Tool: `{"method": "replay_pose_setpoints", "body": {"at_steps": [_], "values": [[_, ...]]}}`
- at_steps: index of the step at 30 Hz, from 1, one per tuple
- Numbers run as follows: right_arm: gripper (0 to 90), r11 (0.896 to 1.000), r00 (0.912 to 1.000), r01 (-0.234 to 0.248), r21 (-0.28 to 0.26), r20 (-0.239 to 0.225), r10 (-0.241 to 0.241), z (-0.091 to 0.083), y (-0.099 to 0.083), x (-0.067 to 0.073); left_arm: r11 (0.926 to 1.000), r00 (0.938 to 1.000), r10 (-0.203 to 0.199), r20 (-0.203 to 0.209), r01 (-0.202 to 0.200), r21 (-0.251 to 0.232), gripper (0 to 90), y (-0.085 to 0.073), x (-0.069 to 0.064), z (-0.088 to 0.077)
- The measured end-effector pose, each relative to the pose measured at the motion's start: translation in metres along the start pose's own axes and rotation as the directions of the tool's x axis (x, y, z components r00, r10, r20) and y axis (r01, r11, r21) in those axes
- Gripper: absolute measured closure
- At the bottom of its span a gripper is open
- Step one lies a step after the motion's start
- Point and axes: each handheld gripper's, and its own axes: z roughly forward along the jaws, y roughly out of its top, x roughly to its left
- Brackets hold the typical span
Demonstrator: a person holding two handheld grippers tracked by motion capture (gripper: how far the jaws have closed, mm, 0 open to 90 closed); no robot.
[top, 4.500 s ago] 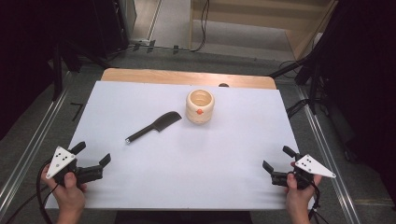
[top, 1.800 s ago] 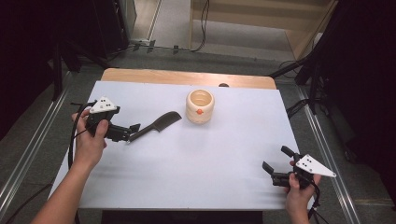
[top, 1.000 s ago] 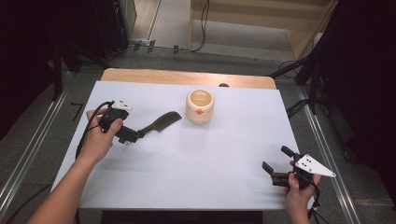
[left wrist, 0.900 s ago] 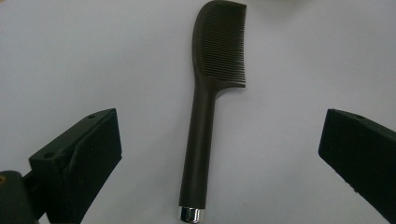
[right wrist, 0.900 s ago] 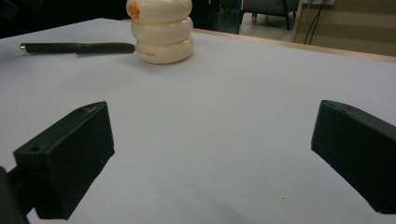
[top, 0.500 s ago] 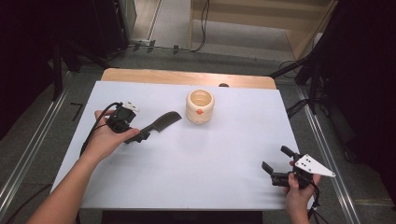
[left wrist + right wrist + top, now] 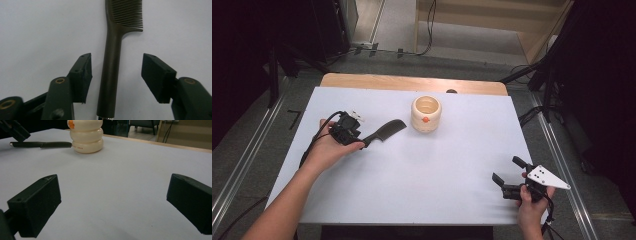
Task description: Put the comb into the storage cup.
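The left hand-held gripper (image 7: 116,72), its jaws just closing, straddles the dark comb's (image 7: 112,62) handle without pressing it, while the right hand-held gripper (image 7: 508,176) rests released on the white table (image 7: 437,170).

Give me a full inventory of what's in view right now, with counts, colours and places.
comb: one, dark brown, lying flat left of centre, handle between the left gripper's pads, untouched
cup: one, cream, ribbed, with an orange spot, upright near the far middle
table sheet: one, white, covering the table
table edge: one, wooden, along the far side
left gripper: one, black, jaws have just been closing around the comb handle, gaps on both sides
right gripper: one, black, open, at the near right corner
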Motion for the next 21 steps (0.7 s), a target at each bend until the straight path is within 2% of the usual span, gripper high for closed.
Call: {"method": "replay_pose_setpoints", "body": {"at_steps": [6, 9, 11, 17, 21], "values": [[0.0, 1.000, 1.0000, 0.000, 0.000, 0.001, 0.000, 0.000, 0.000, 0.000, 0.9995, 0.9991, 0.020, -0.038, -0.019, 0.024, 53.9, 0.001, -0.003, 0.008], [0.0, 1.000, 1.0000, 0.002, 0.000, 0.001, -0.002, 0.000, 0.000, 0.000, 0.9995, 0.9988, 0.021, -0.044, -0.020, 0.026, 56.2, 0.001, -0.003, 0.011], [0.0, 1.000, 1.0000, 0.002, 0.000, 0.001, -0.002, 0.000, 0.000, 0.000, 0.9992, 0.9991, 0.026, -0.033, -0.025, 0.033, 58.8, 0.001, -0.002, 0.012], [0.0, 1.000, 1.0000, 0.003, 0.000, 0.003, -0.003, 0.000, 0.000, 0.000, 0.9978, 0.9978, 0.035, -0.055, -0.032, 0.058, 64.1, 0.001, -0.002, 0.019], [0.0, 1.000, 1.0000, 0.004, 0.000, 0.005, -0.004, 0.000, 0.000, 0.000, 0.9980, 0.9984, 0.027, -0.051, -0.024, 0.059, 65.7, 0.002, -0.002, 0.022]]}}
